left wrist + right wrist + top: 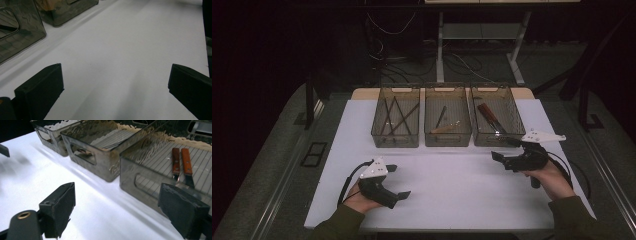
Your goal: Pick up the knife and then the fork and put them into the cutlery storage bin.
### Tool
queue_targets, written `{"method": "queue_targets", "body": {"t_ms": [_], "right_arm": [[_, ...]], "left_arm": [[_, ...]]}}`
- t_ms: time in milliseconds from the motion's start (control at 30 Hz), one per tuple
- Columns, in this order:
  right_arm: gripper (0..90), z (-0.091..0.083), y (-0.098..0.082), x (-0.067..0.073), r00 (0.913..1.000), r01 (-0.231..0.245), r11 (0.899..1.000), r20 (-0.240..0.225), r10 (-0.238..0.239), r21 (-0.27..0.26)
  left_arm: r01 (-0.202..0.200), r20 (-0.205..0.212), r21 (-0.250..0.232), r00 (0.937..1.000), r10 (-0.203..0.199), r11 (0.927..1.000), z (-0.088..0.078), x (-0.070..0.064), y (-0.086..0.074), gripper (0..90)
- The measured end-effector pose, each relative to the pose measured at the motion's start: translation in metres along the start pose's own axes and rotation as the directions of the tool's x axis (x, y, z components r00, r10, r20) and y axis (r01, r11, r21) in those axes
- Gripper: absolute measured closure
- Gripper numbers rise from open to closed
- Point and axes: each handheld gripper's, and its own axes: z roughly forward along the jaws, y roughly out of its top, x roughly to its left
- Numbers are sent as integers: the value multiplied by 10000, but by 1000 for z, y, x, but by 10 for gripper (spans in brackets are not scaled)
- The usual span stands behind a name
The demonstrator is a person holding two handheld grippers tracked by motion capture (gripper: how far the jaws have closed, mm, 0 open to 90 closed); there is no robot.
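Covering most of the scene: a white rectangular table (447,195), bare across its near half. Along the far edge, three smoky translucent plastic bins side by side: left bin (395,125) with thin dark sticks, middle bin (447,122) with a pale wooden utensil, right bin (497,122) with two wooden-handled knives (181,161). Right gripper (499,157), near the right bin's near wall, jaws spread wide, holding nothing. Left gripper (399,182), near left on the table, jaws likewise wide apart and empty
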Motion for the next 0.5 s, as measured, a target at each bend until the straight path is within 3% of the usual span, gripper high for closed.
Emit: {"method": "queue_targets", "body": {"t_ms": [500], "right_arm": [[148, -6, -36, 24, 10000, 88, 10000, -44, -88, 35]], "left_arm": [[-75, 30, -23, 10000, 75, 10000, -2, -3, 2, 0]]}}
